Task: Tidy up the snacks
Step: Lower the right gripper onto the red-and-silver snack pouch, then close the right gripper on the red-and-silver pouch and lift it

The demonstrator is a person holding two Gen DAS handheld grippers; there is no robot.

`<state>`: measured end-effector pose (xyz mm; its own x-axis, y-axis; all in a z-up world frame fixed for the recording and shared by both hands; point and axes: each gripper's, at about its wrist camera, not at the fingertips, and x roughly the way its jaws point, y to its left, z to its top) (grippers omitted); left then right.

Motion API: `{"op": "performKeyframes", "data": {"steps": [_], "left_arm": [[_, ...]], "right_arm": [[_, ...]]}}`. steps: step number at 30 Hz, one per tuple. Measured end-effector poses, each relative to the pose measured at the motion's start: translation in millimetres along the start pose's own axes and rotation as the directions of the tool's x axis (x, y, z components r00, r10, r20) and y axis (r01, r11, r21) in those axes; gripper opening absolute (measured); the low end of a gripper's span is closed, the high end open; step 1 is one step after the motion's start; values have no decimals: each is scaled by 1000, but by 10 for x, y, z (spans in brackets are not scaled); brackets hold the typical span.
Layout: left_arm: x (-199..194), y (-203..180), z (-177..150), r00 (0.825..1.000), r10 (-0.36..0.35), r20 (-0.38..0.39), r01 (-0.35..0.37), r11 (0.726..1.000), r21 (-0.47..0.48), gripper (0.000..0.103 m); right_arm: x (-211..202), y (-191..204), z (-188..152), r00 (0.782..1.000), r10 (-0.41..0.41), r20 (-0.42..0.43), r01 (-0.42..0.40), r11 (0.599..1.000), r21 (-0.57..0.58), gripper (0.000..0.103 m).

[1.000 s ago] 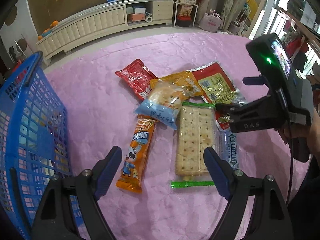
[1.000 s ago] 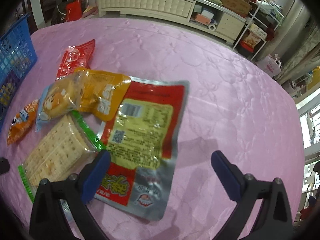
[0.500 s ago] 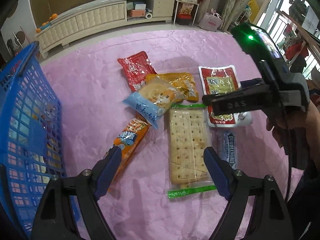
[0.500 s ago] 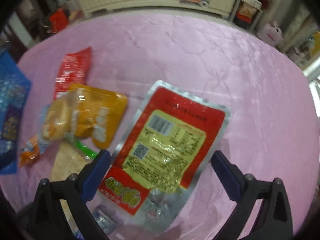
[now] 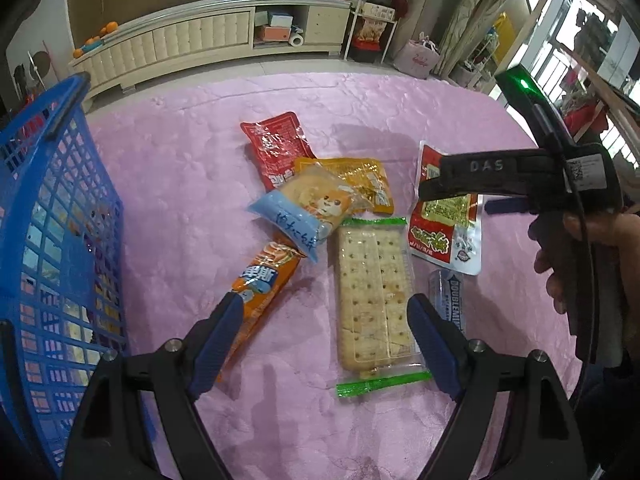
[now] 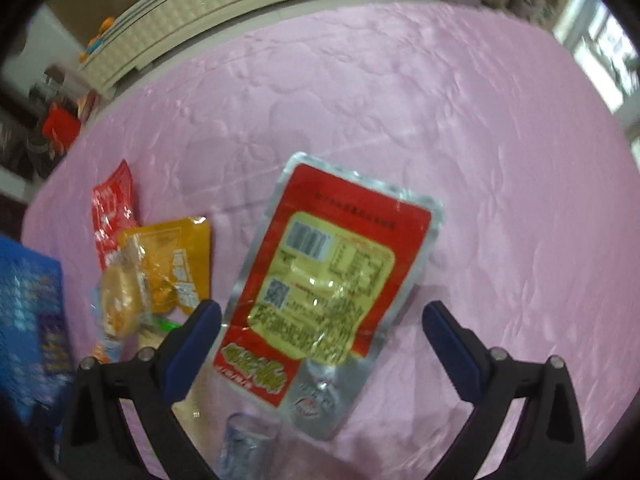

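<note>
Two hand-held grippers agape | right hand-held gripper (image 6: 322, 322) over red pouch (image 6: 332, 280)

A long cream cabinet (image 5: 208, 36) is set along a brown wall (image 5: 100, 0), a white wire shelf (image 5: 376, 8) beside it; daylight is admitted through windows (image 5: 592, 52).

place: home living room | cues: cream sideboard (image 5: 208, 36); curtains (image 5: 472, 12)

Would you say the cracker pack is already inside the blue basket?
No, the cracker pack lies on the pink cloth, well apart from the blue basket at the left edge.
</note>
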<state>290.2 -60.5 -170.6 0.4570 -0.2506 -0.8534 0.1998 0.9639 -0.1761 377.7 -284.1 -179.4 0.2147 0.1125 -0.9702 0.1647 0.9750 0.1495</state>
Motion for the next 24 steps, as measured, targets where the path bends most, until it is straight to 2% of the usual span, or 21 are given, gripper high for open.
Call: {"op": "performKeyframes", "data": {"steps": [5,8,13,16,17,19,21,22,24], "left_arm": [[6,85,32,1000,-14,12,15,999,-42,82],[28,130,39,1000,-13,12,14,998,-54,82],[52,169,13,1000,-7,1,7,998,-58,82],[37,188,-9,1000,-9,-5,9,998,-57,82],[32,185,-18,1000,-10,-8,10,998,-55,82],[21,169,-35,1000,-4,-10,4,999,-50,82],[-3,148,-59,1000,-1,-11,0,999,-46,82],[-11,142,-65,1000,-1,-12,0,999,-46,82],[-39,114,-83,1000,-4,-17,3,999,-44,82]], "right_arm": [[4,-58,86,1000,14,-17,-12,995,102,102],[79,139,195,999,-15,-31,19,993,117,102],[143,320,228,995,-96,-39,100,987,124,102],[218,424,233,982,-184,-48,187,979,83,101],[219,440,225,982,-188,-37,190,978,86,100],[219,532,179,981,-192,-20,193,979,68,96],[154,568,142,983,-184,6,184,983,24,78],[129,578,128,984,-176,5,176,984,5,77],[98,583,121,990,-144,6,144,989,-30,66]]}}
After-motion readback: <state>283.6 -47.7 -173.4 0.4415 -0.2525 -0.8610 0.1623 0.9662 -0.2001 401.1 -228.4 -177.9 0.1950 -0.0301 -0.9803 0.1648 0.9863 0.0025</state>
